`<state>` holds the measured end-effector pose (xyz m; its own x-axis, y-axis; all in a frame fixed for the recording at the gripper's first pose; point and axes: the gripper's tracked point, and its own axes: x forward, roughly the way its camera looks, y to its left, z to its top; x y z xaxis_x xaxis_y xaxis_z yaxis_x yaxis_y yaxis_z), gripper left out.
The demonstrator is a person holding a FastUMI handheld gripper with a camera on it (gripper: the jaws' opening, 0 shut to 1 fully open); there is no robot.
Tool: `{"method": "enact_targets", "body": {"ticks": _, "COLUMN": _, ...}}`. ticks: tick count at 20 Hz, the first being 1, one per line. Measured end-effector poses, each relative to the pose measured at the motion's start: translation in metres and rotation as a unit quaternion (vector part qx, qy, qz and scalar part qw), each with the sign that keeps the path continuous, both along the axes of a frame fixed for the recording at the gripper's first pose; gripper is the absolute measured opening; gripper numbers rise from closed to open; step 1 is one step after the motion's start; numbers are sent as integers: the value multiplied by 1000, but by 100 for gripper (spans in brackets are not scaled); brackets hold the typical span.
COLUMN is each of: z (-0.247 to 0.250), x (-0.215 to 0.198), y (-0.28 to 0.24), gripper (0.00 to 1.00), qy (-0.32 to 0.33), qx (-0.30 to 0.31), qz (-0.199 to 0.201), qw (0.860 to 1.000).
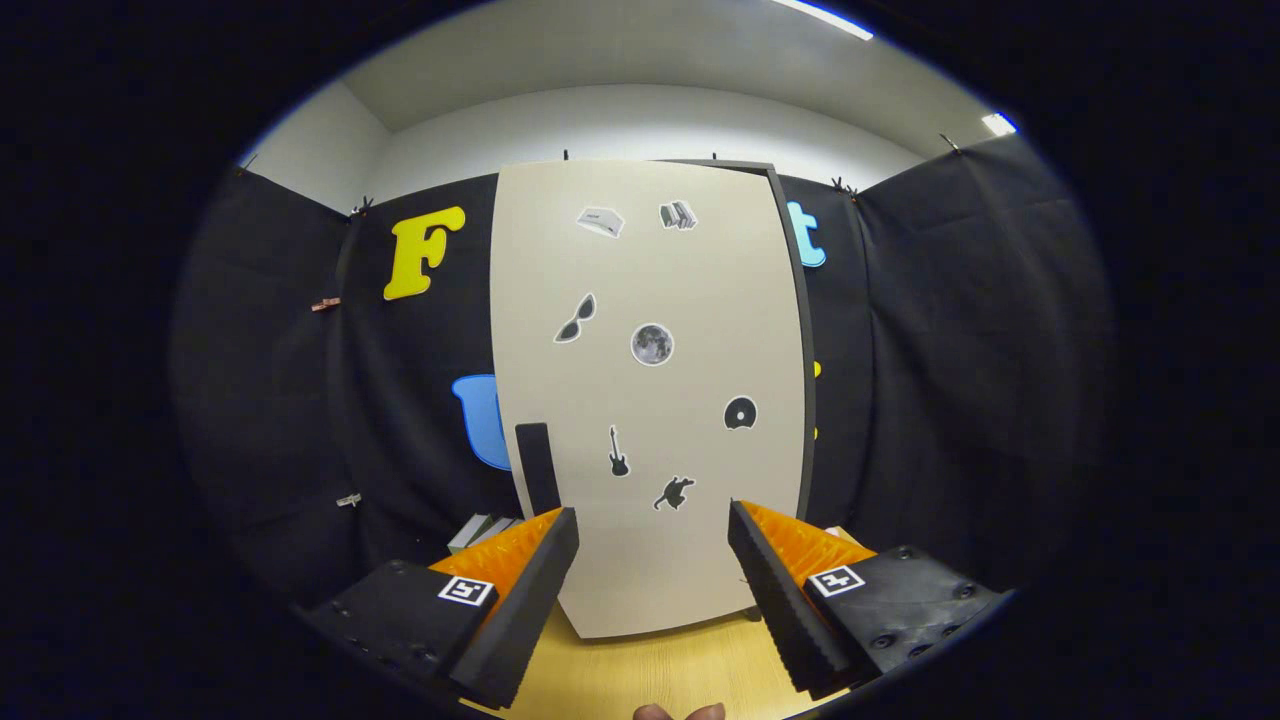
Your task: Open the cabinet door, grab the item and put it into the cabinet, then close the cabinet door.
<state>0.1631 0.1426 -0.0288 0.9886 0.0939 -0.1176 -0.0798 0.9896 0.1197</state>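
A tall cabinet stands on the wooden table straight ahead, its pale door [650, 400] shut and dotted with small dark stickers. A dark upright handle [537, 467] sits at the door's lower left edge, just above my left fingertip. My gripper [652, 530] is open, fingers spread wide in front of the door's lower part with nothing between them. A small grey and white item [483, 530] lies on the table left of the cabinet, partly hidden behind my left finger.
The wooden tabletop [650, 670] runs under the fingers up to the cabinet's foot. Black cloth walls close in behind and on both sides. Fingertips of a person's hand [680, 712] show below the gripper.
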Motion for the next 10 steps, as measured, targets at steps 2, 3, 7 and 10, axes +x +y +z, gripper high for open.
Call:
{"method": "enact_targets", "body": {"ticks": 2, "z": 1, "x": 0, "y": 2, "gripper": 98, "qy": 1, "qx": -1, "qz": 1, "qw": 1000}}
{"method": "enact_targets", "body": {"ticks": 3, "z": 2, "x": 0, "y": 2, "gripper": 98, "qy": 0, "qx": -1, "qz": 1, "qw": 1000}}
{"method": "enact_targets", "body": {"ticks": 7, "z": 6, "x": -1, "y": 2, "gripper": 98, "qy": -3, "qx": -2, "qz": 0, "qw": 1000}}
{"method": "enact_targets", "body": {"ticks": 10, "z": 7, "x": -1, "y": 4, "gripper": 98, "qy": -2, "qx": -2, "qz": 2, "qw": 1000}}
